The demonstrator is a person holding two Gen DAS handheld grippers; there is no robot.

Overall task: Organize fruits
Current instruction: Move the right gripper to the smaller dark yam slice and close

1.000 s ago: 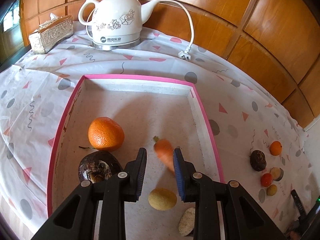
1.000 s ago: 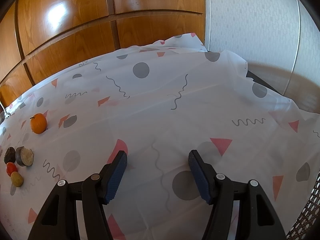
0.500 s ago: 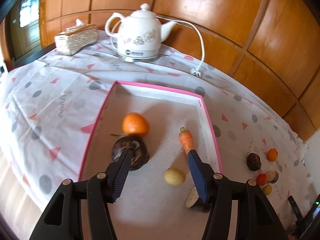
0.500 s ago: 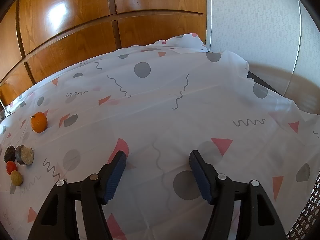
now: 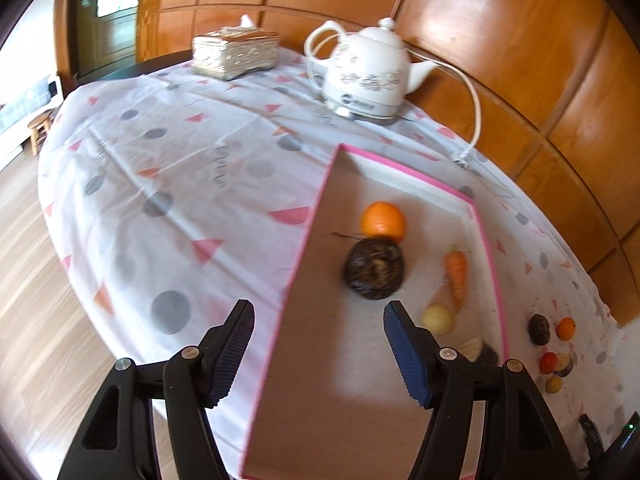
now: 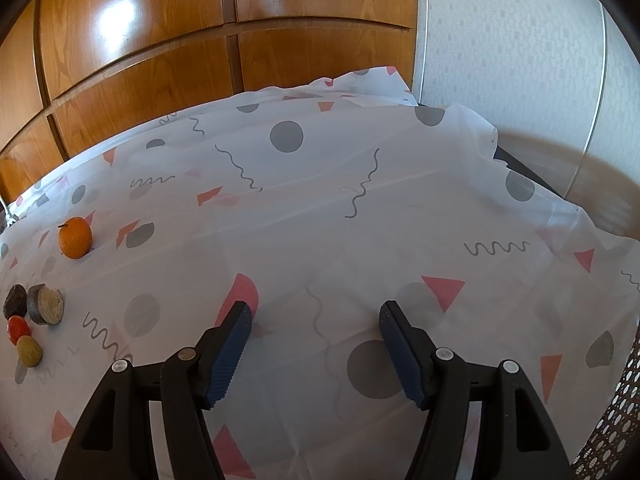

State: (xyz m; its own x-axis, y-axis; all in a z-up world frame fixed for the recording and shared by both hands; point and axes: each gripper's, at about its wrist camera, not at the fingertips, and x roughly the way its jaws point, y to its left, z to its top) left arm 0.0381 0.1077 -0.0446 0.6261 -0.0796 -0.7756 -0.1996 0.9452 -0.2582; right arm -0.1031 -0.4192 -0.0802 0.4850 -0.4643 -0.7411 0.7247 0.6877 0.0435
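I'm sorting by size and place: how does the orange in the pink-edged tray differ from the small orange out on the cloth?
The tray orange looks clearly bigger than the cloth orange. It lies inside the pink-edged tray against a dark round fruit; the cloth orange sits outside on the tablecloth near a dark piece. Both are round and orange-skinned.

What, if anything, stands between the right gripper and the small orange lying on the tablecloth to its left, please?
Nothing visible does. The right gripper hangs open over bare tablecloth, and the small orange sits up and to its left with only cloth between. The cluster of small dark, red and yellow pieces lies nearer the camera, off that line.
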